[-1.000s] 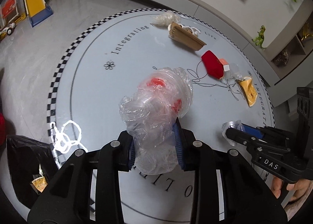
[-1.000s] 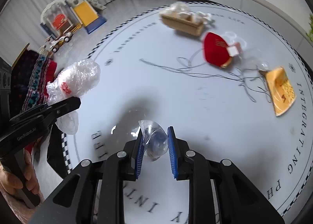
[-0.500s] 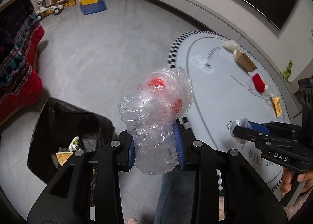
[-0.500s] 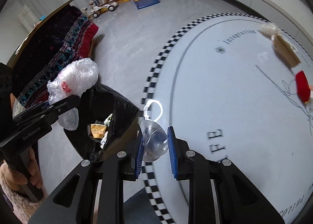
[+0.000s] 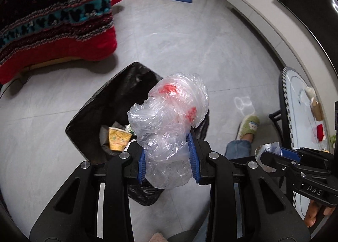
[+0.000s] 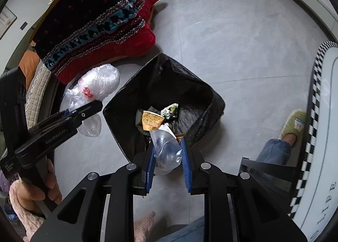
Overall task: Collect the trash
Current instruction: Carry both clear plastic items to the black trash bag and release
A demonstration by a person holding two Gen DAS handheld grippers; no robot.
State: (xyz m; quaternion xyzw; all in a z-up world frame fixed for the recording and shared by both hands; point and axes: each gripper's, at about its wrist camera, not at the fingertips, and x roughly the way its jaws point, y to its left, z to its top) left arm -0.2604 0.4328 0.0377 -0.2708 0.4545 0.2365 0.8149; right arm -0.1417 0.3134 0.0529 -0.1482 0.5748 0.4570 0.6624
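Observation:
My left gripper [image 5: 168, 157] is shut on a crumpled clear plastic bag with red print [image 5: 169, 121], held above the near edge of a black trash bag [image 5: 99, 106] standing open on the grey floor. That plastic bag also shows in the right wrist view [image 6: 93, 92], left of the trash bag [image 6: 190, 85]. My right gripper [image 6: 166, 157] is shut on a small clear plastic wrapper [image 6: 165, 149] over the trash bag's near rim. It also shows in the left wrist view [image 5: 268, 153]. Inside the trash bag lie a yellow paper cup [image 6: 152, 119] and a green wrapper [image 6: 170, 111].
A sofa with a red and dark patterned blanket [image 6: 99, 20] stands behind the trash bag. The white round table with checkered rim [image 6: 319, 115] is at right, with more trash on it [image 5: 316, 111]. The person's green slipper [image 6: 293, 123] is beside it. Toys stand far back.
Both grippers have swung left from over the table to above the trash bag on the floor, each still holding its plastic. The table now lies at the right edge.

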